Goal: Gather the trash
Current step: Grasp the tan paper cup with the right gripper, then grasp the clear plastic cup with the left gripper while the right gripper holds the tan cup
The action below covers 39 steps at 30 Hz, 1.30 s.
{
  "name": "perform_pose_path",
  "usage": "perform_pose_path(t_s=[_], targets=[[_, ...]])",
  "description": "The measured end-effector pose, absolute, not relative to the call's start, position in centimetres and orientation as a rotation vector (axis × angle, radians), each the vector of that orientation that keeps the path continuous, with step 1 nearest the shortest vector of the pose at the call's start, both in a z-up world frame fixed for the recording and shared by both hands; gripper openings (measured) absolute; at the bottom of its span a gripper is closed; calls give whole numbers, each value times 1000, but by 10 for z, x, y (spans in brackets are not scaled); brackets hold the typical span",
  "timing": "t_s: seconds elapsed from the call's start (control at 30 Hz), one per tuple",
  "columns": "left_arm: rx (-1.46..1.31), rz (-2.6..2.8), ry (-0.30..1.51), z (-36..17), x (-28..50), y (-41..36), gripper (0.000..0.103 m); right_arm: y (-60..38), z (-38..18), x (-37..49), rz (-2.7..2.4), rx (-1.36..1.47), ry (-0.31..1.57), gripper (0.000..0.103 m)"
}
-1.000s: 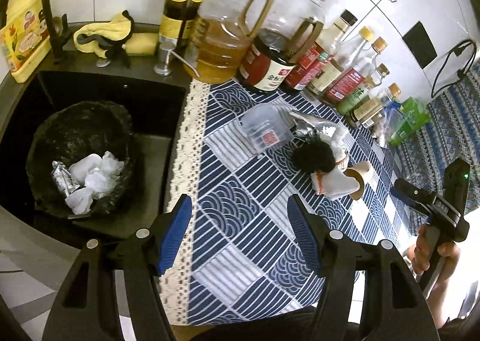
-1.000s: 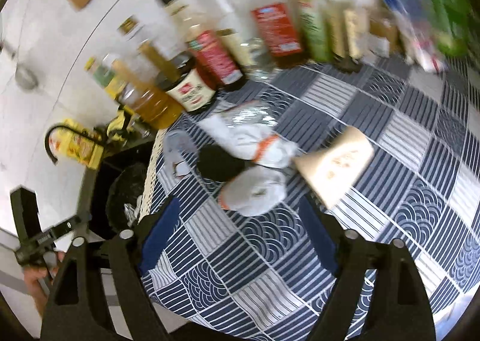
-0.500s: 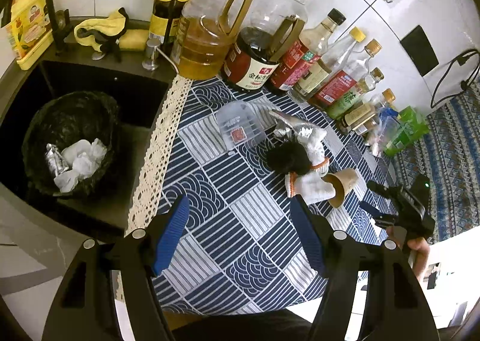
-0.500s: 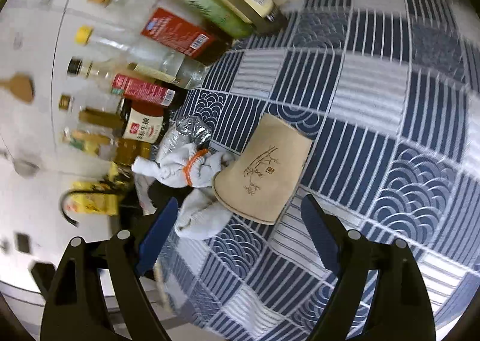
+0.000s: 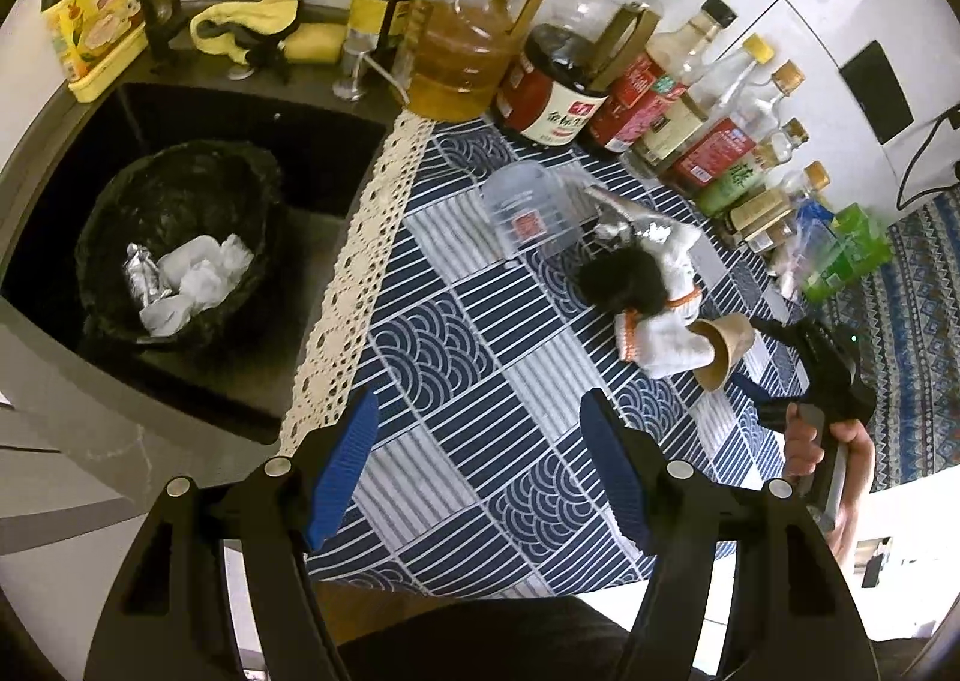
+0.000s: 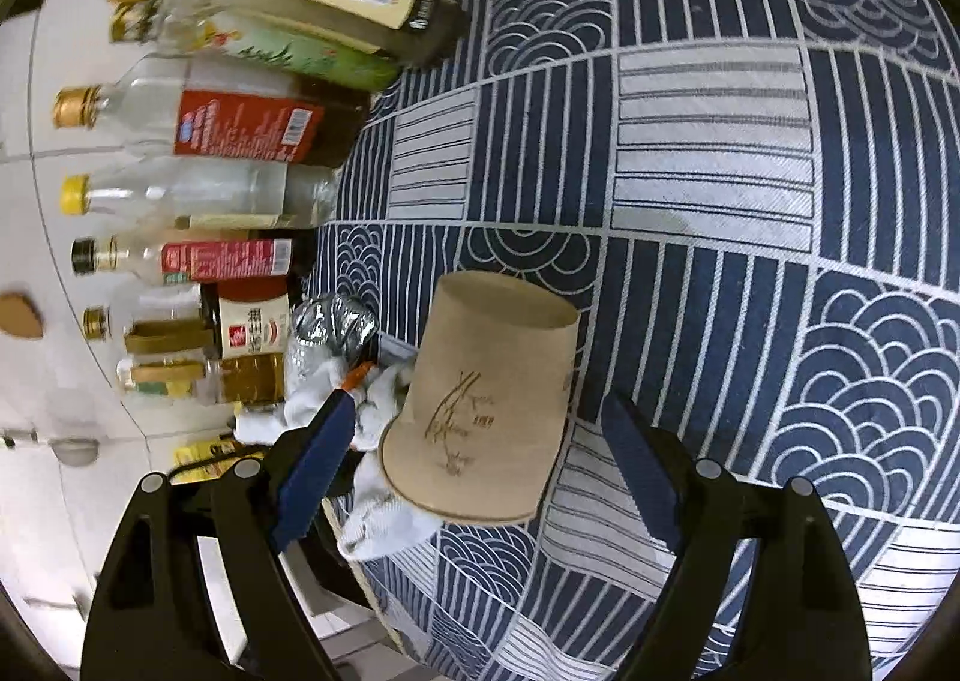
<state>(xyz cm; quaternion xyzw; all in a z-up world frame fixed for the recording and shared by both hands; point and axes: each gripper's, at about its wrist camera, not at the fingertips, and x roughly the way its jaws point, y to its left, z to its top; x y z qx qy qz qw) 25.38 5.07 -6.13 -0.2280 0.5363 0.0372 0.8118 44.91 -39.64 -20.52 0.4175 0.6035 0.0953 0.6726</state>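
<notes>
A tan paper cup (image 6: 486,399) lies on its side on the blue patterned tablecloth (image 6: 720,189). My right gripper (image 6: 477,405) is open around it, with a gap at each pad. White gloves with orange trim (image 5: 666,333), a black clump (image 5: 624,279), crumpled foil (image 5: 624,213) and a clear plastic cup (image 5: 528,207) lie beside it. In the left wrist view the right gripper (image 5: 753,360) sits at the paper cup (image 5: 723,351), held by a hand (image 5: 804,441). My left gripper (image 5: 480,441) hangs open and empty above the cloth's near edge.
A bin lined with a black bag (image 5: 174,237) stands in the dark sink (image 5: 270,129) at the left and holds white tissue and foil. Oil and sauce bottles (image 5: 600,81) line the back wall. A green packet (image 5: 840,255) lies at the far right.
My right gripper has come down and rolled, closing in on the paper cup, which now lies between its jaws. My left gripper has drifted slightly; its jaws stay open.
</notes>
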Motion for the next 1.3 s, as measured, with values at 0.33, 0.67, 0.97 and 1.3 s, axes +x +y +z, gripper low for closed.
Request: perform_pose_path(t_s=[0.33,0.67,0.97,1.3], targets=[[-520,112,1162,-73,253,71,68,-390,-214,458,157,905,1373,59],[-500,91,1179,-81,275,65,68,-401,-200,450,180,899,1335,56],[-503,74,1166,-90,327,50,79,-409,-157,436,345,803,1308,56],[-428,62,1189,-103,396,27,79,-383,-142,414,505,666,1315,56]])
